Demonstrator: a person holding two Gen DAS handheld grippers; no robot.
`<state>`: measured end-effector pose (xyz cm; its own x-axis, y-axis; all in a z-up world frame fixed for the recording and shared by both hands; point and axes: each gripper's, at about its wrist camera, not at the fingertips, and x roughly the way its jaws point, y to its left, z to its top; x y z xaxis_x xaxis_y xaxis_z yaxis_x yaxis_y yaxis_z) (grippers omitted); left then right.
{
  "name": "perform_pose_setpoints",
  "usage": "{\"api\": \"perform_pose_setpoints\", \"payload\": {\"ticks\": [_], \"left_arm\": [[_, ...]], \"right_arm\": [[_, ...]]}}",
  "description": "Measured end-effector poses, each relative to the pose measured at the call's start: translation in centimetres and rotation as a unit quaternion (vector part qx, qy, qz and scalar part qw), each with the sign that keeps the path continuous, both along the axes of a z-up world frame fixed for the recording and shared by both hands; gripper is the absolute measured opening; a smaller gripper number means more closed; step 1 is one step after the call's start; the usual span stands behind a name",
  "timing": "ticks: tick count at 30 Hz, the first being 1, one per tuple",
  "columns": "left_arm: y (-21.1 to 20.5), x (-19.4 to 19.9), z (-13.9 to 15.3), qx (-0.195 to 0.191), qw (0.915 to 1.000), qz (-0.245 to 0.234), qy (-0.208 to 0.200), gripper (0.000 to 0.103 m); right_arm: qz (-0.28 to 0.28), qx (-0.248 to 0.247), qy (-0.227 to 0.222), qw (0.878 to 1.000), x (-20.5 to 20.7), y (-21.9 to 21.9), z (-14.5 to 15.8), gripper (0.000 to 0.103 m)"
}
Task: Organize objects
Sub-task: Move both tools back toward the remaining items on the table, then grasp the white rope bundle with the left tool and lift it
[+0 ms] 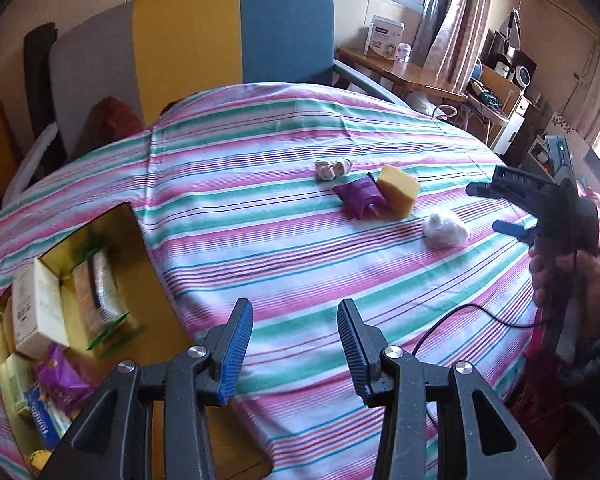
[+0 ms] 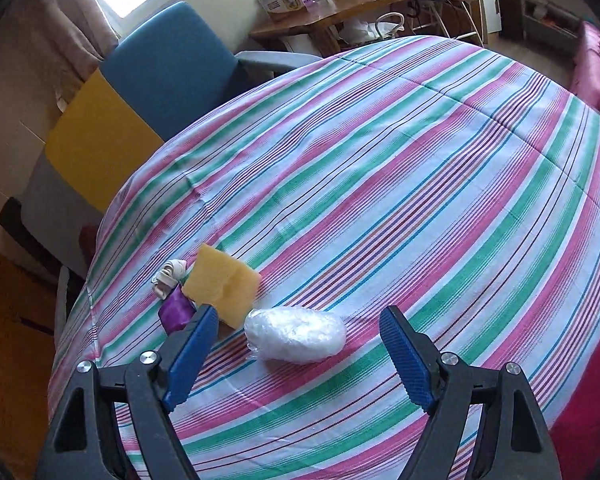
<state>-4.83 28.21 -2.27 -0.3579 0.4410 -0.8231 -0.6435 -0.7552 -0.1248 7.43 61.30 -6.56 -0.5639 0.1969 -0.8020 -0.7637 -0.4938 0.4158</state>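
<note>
Right gripper (image 2: 296,354) jaws spread wide and empty just short of the white crinkled plastic-wrapped bundle (image 2: 296,334), long axis left-right; left gripper (image 1: 294,350) jaws narrowly apart, empty, over striped cloth (image 1: 300,128).

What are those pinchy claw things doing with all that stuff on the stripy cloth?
A person is tidying small things off the striped cloth into a yellow box, holding a gripper in each hand. The box already has packets in it. The right gripper is open and pointed at a white plastic bundle, without touching it. Next to that lie a yellow sponge, a purple packet and a little rolled cloth. The left gripper is open and holds nothing.
</note>
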Motion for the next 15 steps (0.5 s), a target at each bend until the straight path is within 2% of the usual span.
{"api": "perform_pose_setpoints", "payload": {"ticks": [4,6,11,15], "left_arm": [[1.8,-2.7,-0.3,0.017,0.9986,0.011,-0.049,0.044],[2.9,-3.7,-0.5,0.019,0.9981,0.014,-0.057,0.044],[6.3,-5.7,-1.1,-0.007,0.9992,-0.005,-0.04,0.044],[10.2,-7.7,-1.8,-0.042,0.9983,-0.039,-0.007,0.044]], "right_arm": [[0.009,-0.003,0.004,1.0,-0.2,-0.3,0.1,0.084],[0.01,-0.008,0.01,1.0,-0.1,-0.2,0.1,0.084],[0.004,-0.027,0.03,0.999,0.5,0.3,0.0,0.085],[0.009,-0.04,0.039,0.998,0.4,0.3,-0.1,0.086]]}}
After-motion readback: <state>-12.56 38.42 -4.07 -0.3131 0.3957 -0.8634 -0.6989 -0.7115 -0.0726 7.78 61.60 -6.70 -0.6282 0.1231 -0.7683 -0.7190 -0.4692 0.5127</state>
